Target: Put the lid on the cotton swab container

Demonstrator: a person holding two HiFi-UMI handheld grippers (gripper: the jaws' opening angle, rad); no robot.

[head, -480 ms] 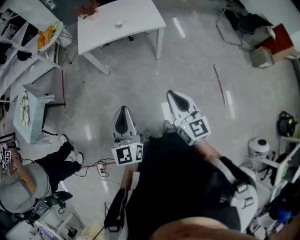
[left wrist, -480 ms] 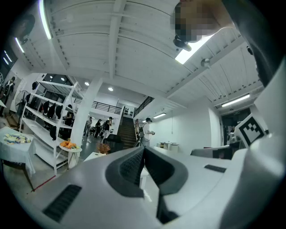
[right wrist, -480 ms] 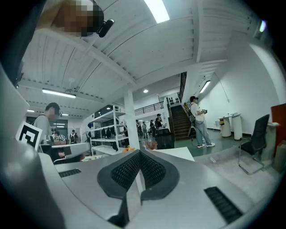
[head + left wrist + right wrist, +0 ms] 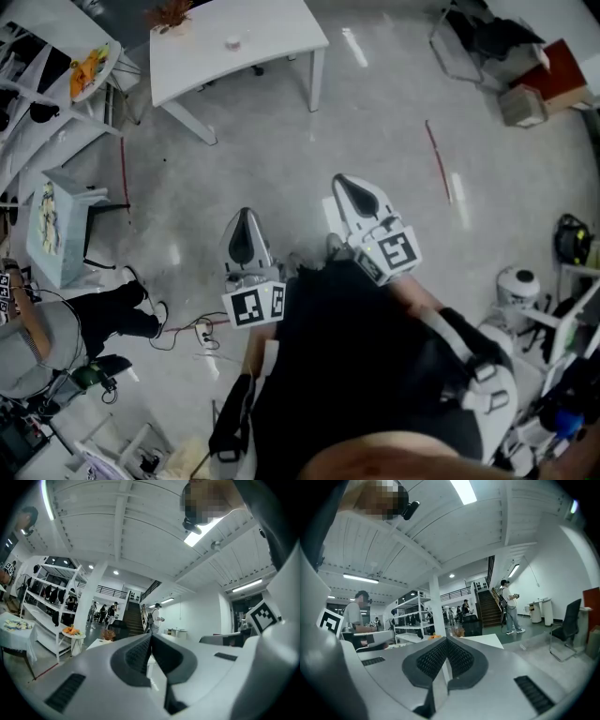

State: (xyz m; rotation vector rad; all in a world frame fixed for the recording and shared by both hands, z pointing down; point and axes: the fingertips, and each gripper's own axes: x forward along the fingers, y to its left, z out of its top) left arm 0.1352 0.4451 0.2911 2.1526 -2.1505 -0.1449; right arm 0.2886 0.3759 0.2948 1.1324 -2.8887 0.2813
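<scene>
A: Change since a moment ago?
B: Barely. The scene slid slightly; left gripper [image 4: 246, 217] and right gripper [image 4: 345, 185] stay pressed together, empty, above the floor [image 4: 394, 141].
A: And the cotton swab container?
B: Perhaps that small pale speck [image 4: 232, 41] on the far tabletop [image 4: 277, 37]; too small to tell. Nothing started.

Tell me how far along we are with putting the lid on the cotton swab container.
Done: nothing visible. In hand: nothing; the left gripper and right gripper are both shut and empty, held over the floor near the person's body. Left: everything. The white table stands well ahead, and the small pale object on it is too small to identify.
</scene>
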